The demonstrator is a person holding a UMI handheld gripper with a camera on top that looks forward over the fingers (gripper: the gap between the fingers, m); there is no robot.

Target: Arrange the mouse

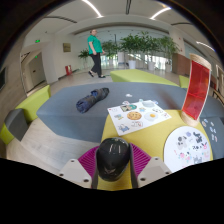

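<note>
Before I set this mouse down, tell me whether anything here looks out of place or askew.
Nothing looks spilled or damaged. The black mouse sits gripped between the jaws. One oddity: a dark bag lies on the grey floor beyond the white table.

Bright, even ceiling-strip light (92, 7); strong fisheye bending toward edges.

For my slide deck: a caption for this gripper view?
Hand-held gripper shut on black mouse, above white table.
</note>
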